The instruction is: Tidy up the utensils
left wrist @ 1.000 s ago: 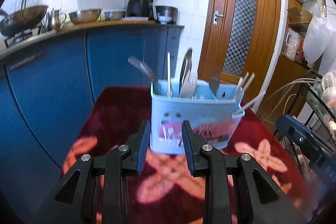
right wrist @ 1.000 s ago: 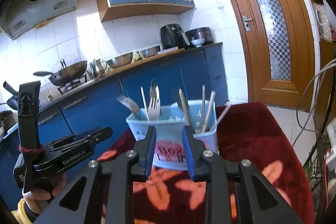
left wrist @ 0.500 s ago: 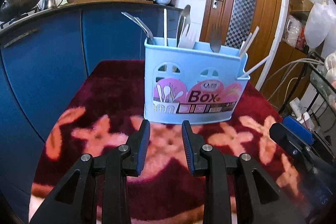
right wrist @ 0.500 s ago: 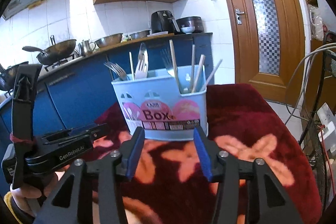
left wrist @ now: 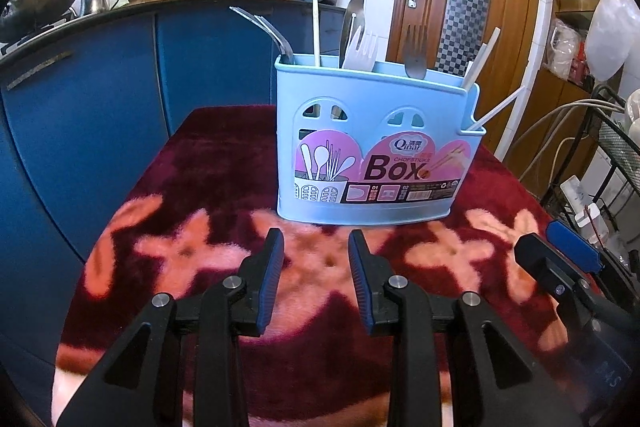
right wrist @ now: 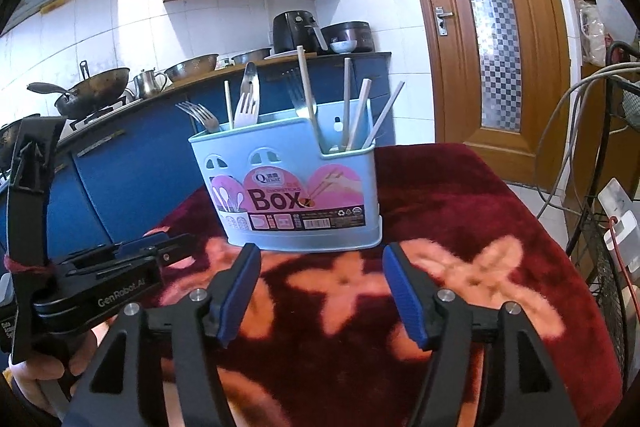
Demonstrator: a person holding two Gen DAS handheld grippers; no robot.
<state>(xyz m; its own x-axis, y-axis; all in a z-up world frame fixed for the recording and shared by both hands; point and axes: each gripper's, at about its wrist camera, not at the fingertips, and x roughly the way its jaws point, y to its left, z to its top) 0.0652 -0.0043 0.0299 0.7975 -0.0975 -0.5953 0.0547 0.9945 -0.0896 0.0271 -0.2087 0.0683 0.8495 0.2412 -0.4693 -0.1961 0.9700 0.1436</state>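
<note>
A light-blue utensil caddy (left wrist: pixel 376 147) (right wrist: pixel 288 187) labelled "Box" stands upright on the red flowered tablecloth (left wrist: pixel 200 155). It holds metal forks (left wrist: pixel 260 23), a white plastic fork (left wrist: pixel 362 47), a spatula and pale chopsticks (right wrist: pixel 352 107). My left gripper (left wrist: pixel 316 239) hovers low over the cloth just in front of the caddy. Its jaws are partly apart, opening slightly, with nothing between them. My right gripper (right wrist: pixel 320 251) sits in front of the caddy too, jaws opening wide and empty. Each gripper shows at the edge of the other's view (left wrist: pixel 560 259) (right wrist: pixel 160 247).
Blue cabinets (left wrist: pixel 80 107) run behind and to the left of the table, with a wok (right wrist: pixel 92 95), bowls and an air fryer on the counter. A wooden door (right wrist: pixel 492 27) stands at the back right. A wire rack (left wrist: pixel 616 147) and cables crowd the right side.
Both grippers have sunk toward the cloth, so the caddy now appears larger and higher in view. The right jaws have spread much wider. The left jaws look the same.
</note>
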